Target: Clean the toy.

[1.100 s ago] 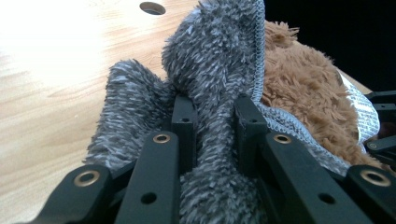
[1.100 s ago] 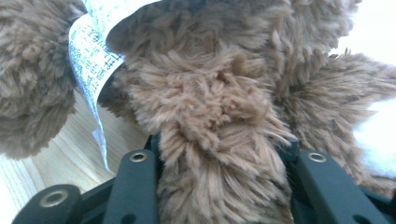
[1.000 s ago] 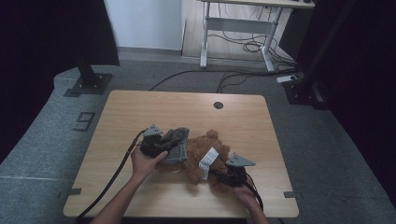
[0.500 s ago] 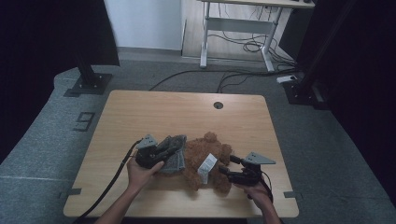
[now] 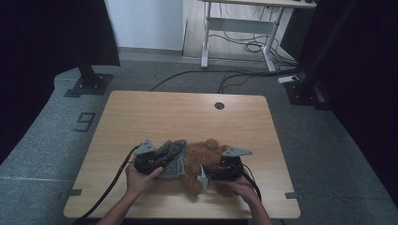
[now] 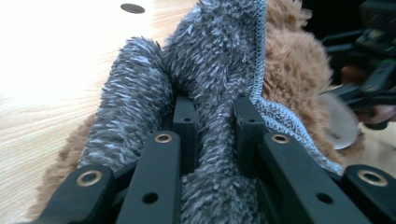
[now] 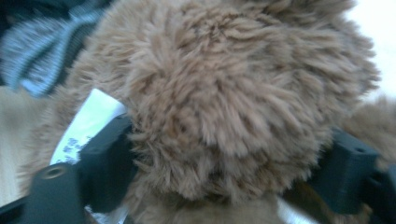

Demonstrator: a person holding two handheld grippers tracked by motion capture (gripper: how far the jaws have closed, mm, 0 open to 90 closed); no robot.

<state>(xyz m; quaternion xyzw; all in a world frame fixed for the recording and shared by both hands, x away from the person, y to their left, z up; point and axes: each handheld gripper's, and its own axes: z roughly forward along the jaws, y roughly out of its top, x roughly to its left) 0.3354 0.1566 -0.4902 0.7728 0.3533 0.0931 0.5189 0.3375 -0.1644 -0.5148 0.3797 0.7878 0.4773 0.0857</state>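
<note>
On the pale wooden tabletop a brown plush teddy bear lies near the person's edge, between the two hands, with a fuzzy grey knitted garment bunched against its left side; the left tongs are clamped tight on a fold of that grey knit, the fabric squeezed between the black jaws. The right tongs have just been opening, and their jaws now stand wide to either side of a rounded brown mass of the bear (head or body, hard to say), close to the fur but not visibly pressing it; a white sewn-in label sticks out beside one jaw. The garment lies leftward of the bear, so pulling it over or off the toy probably falls to the left hand, with the right steadying the bear.
</note>
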